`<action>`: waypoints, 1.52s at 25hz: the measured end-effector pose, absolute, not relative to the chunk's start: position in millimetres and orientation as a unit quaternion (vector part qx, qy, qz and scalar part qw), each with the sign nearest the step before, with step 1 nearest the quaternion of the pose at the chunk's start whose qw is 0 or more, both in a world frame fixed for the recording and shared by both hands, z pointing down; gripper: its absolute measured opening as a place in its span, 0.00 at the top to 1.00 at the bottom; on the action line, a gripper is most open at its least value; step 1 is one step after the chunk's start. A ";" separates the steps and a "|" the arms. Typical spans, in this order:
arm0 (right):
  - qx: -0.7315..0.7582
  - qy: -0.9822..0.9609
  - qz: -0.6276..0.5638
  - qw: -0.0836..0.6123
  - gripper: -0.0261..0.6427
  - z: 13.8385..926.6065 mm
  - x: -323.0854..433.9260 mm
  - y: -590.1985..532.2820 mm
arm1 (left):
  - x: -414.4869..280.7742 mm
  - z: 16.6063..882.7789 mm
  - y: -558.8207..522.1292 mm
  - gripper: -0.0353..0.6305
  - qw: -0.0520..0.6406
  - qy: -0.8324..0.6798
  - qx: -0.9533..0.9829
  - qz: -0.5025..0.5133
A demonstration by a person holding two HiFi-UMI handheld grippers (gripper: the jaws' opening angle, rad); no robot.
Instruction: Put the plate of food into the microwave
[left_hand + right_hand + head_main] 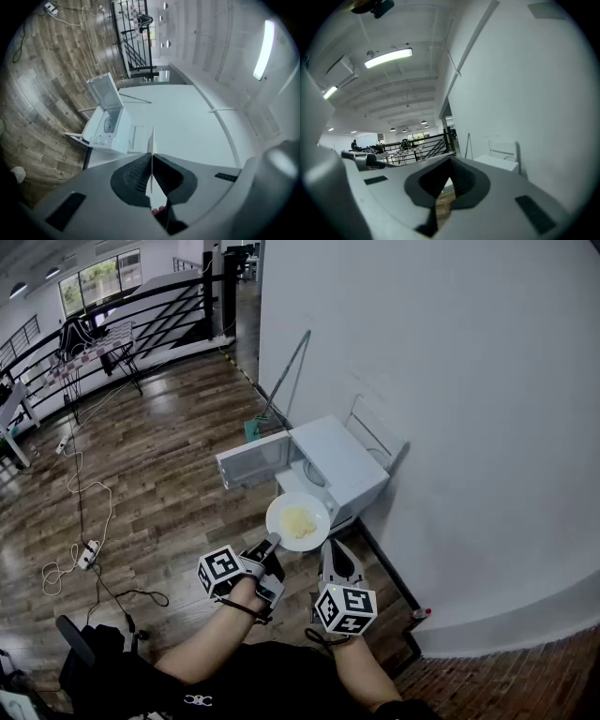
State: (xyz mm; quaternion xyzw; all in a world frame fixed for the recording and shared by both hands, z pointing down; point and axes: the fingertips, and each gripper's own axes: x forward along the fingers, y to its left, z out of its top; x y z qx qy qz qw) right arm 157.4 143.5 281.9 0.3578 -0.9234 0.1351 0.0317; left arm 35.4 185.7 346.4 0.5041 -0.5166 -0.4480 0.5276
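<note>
A white plate with yellow food on it hangs just in front of the white microwave, which stands on the floor against the wall with its door swung open to the left. My left gripper is shut on the plate's near rim. In the left gripper view the plate shows edge-on between the pads, with the microwave beyond it. My right gripper hovers below the plate's right side, shut and holding nothing. In the right gripper view its jaws meet, and the microwave's top lies ahead on the right.
The white wall runs along the right. A long-handled mop leans on it behind the microwave, beside a white wire rack. Cables and a power strip lie on the wood floor at left. A black railing stands far back.
</note>
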 end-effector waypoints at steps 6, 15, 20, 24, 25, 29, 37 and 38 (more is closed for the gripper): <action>0.354 -0.923 0.148 0.022 0.94 281.0 146.1 147.3 | 24.4 345.5 189.1 0.94 0.532 -0.513 0.503 -0.448; 0.367 -0.919 0.140 0.031 0.94 282.9 110.6 163.7 | -15.6 346.9 203.1 0.94 0.534 -0.505 0.504 -0.453; 0.371 -0.914 0.155 0.040 0.94 292.3 75.8 178.5 | -49.1 348.7 214.2 0.94 0.537 -0.500 0.507 -0.453; 0.386 -0.909 0.149 0.053 0.94 300.6 53.4 192.5 | -70.4 356.4 223.7 0.94 0.547 -0.489 0.506 -0.453; 0.389 -0.908 0.145 0.055 0.94 301.4 48.9 195.1 | -75.1 358.9 225.2 0.94 0.550 -0.486 0.506 -0.452; 0.397 -0.905 0.140 0.063 0.94 303.6 35.8 196.2 | -92.3 367.0 225.0 0.94 0.559 -0.482 0.502 -0.451; 0.406 -0.900 0.148 0.065 0.94 319.9 23.1 149.4 | -106.0 392.7 187.7 0.94 0.579 -0.483 0.486 -0.442; 0.405 -0.900 0.152 0.061 0.94 321.7 20.1 137.2 | -107.6 394.3 178.4 0.94 0.579 -0.484 0.486 -0.441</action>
